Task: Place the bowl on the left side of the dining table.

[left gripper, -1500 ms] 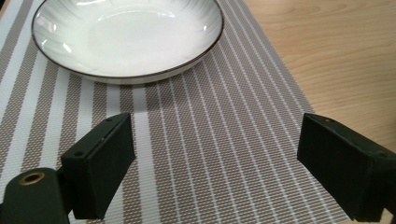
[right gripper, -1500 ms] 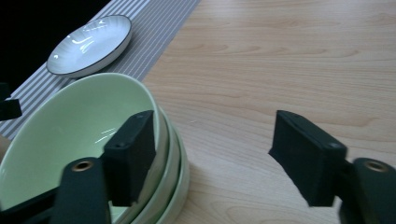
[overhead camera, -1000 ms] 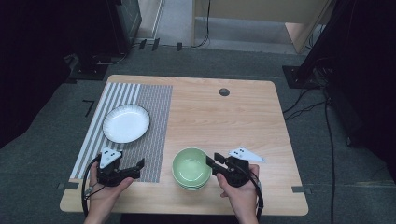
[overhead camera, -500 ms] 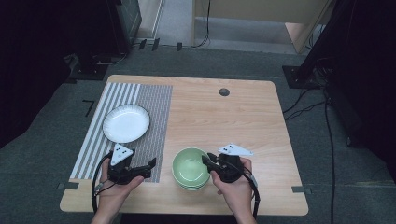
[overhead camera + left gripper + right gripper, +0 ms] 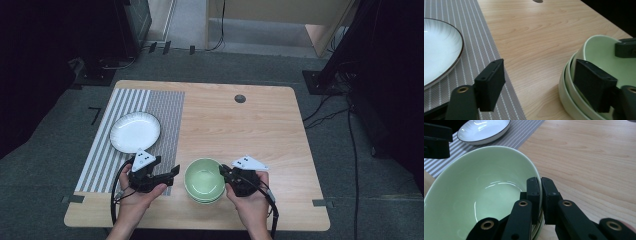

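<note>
Moved in since earlier: left gripper (image 5: 171, 173), jaws wide apart beside stacked green bowls (image 5: 204, 179). Right gripper (image 5: 541, 191) pinching top bowl (image 5: 484, 190) rim.

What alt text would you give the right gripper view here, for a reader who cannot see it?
The right gripper, two black jaws closed on the near rim of a glossy pale green ceramic bowl, one inside and one outside, on a light wooden table. Beyond it a white ribbed plate with a dark rim sits on a grey striped placemat.
</note>
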